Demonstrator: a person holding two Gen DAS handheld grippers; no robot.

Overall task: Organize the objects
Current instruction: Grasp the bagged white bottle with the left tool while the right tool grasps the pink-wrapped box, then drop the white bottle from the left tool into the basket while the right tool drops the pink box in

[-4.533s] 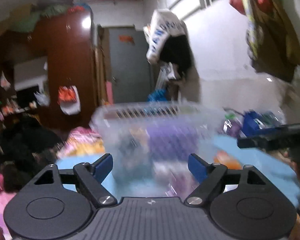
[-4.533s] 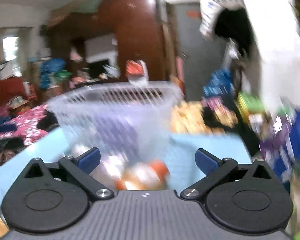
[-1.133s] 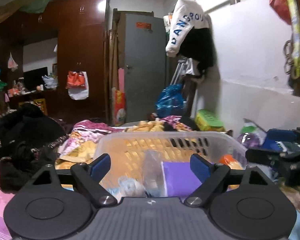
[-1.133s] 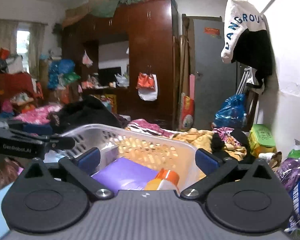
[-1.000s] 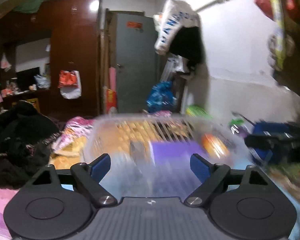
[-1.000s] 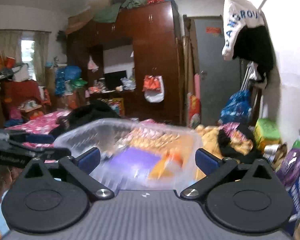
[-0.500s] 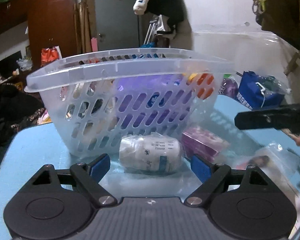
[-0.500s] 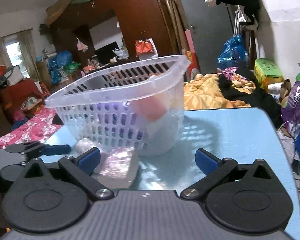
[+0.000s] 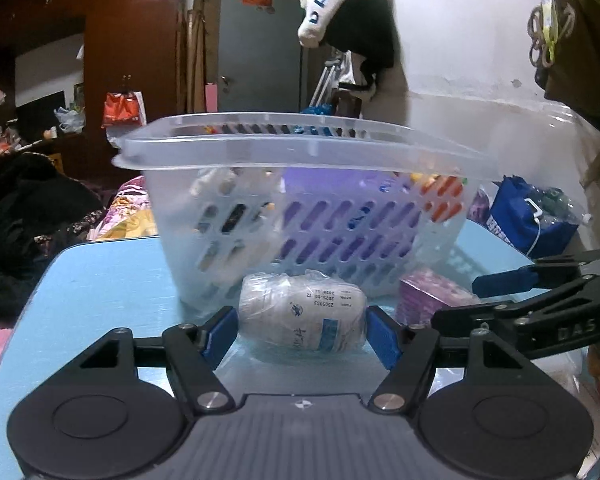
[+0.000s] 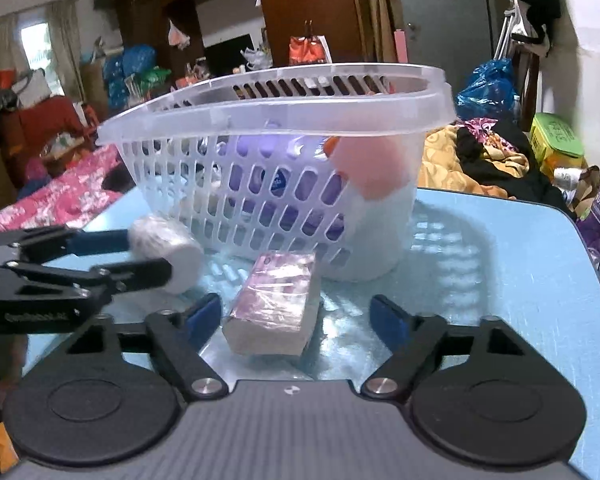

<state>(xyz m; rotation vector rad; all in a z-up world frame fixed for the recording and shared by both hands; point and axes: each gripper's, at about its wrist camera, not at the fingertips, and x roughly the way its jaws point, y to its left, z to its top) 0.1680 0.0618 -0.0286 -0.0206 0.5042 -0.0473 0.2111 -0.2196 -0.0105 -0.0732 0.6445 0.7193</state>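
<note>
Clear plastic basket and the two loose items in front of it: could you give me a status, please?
Left hand-held gripper closing around wrapped white bottle. Right hand-held gripper closing, pink packet between its fingers, untouched. Clear plastic basket behind, unobstructed.

On the blue table, a pink pack lies between the right gripper's closing blue fingers, untouched, near a clear basket.

Both wrist cameras sit low over the blue counter, looking forward and slightly down along their own tongs. Both views share the clear basket close ahead; the left camera sees it from the left, the right from the right.
</note>
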